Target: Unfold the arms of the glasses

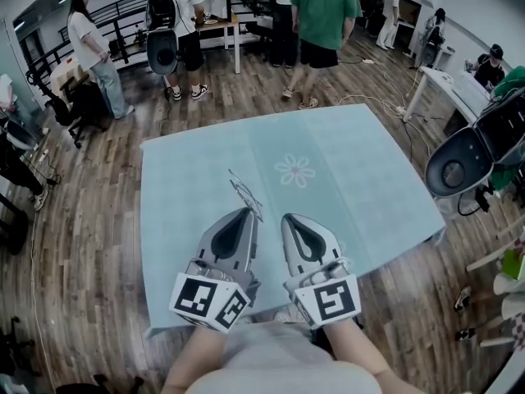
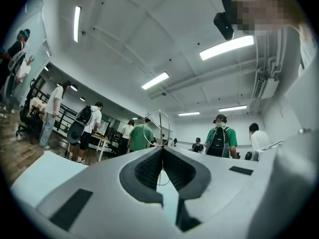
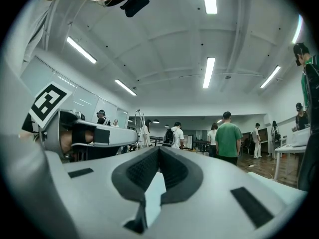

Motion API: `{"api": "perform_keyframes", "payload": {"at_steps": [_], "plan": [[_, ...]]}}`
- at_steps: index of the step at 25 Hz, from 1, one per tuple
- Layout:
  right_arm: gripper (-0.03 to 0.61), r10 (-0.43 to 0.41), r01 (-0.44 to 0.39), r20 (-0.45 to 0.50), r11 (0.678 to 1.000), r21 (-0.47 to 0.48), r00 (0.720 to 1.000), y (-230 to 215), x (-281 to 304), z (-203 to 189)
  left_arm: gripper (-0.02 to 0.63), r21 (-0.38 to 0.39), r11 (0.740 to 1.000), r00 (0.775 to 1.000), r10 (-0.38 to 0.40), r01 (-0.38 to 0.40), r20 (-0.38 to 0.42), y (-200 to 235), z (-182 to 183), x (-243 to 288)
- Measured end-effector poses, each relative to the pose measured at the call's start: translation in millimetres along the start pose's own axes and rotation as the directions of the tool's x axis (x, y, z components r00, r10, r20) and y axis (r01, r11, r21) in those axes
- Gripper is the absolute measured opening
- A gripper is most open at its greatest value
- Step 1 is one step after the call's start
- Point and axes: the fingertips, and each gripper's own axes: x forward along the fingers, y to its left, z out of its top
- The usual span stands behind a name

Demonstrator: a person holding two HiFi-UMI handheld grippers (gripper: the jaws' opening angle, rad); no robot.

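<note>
Thin wire-framed glasses (image 1: 244, 192) stick out from the tip of my left gripper (image 1: 250, 212), which is shut on them above the light blue tablecloth (image 1: 369, 187). In the left gripper view my left gripper (image 2: 162, 149) pinches the thin frame, and one round lens ring of the glasses (image 2: 158, 128) stands above the closed jaws. My right gripper (image 1: 289, 218) hovers just to the right, shut with nothing in it. In the right gripper view my right gripper (image 3: 158, 149) shows closed, empty jaws. There the left gripper (image 3: 92, 133) and the glasses (image 3: 139, 119) are at the left.
A flower print (image 1: 295, 171) marks the cloth's middle. Several people stand on the wooden floor beyond the table's far edge, one in a green shirt (image 1: 324, 11). A grey office chair (image 1: 459, 167) stands close to the table's right corner.
</note>
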Motion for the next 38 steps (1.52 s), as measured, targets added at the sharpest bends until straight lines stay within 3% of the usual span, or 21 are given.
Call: {"api": "perform_keyframes", "payload": {"at_steps": [7, 11, 15, 23, 29, 36, 38], "plan": [[0.008, 0.016, -0.016, 0.0, 1.0, -0.007, 1.0, 3, -3, 5, 0.011, -0.155, 0.987, 0.999, -0.045, 0.043, -0.012, -2, 2, -2], [0.008, 0.013, -0.013, -0.007, 1.0, -0.01, 1.0, 4, -4, 6, 0.011, -0.252, 0.965, 0.997, -0.075, 0.065, -0.029, -1, -1, -5], [0.008, 0.019, -0.019, -0.007, 1.0, -0.01, 1.0, 7, -8, 3, 0.011, -0.366, 0.928, 0.991, -0.108, 0.072, -0.079, 3, -13, -9], [0.008, 0.017, -0.017, -0.023, 1.0, -0.004, 1.0, 3, -14, -6, 0.011, -0.511, 0.858, 0.966, -0.167, 0.044, -0.197, 10, -42, -14], [0.008, 0.036, -0.037, -0.041, 0.999, -0.01, 0.999, 2, -18, -11, 0.011, -0.636, 0.772, 0.955, -0.202, 0.019, -0.217, 13, -49, -16], [0.008, 0.044, -0.045, -0.073, 0.999, -0.009, 0.996, -3, -23, -24, 0.011, -0.724, 0.69, 0.943, -0.232, -0.013, -0.238, 16, -59, -15], [0.008, 0.049, -0.05, -0.085, 0.999, -0.008, 0.995, -4, -23, -27, 0.011, -0.736, 0.676, 0.937, -0.241, -0.024, -0.252, 16, -60, -14]]}}
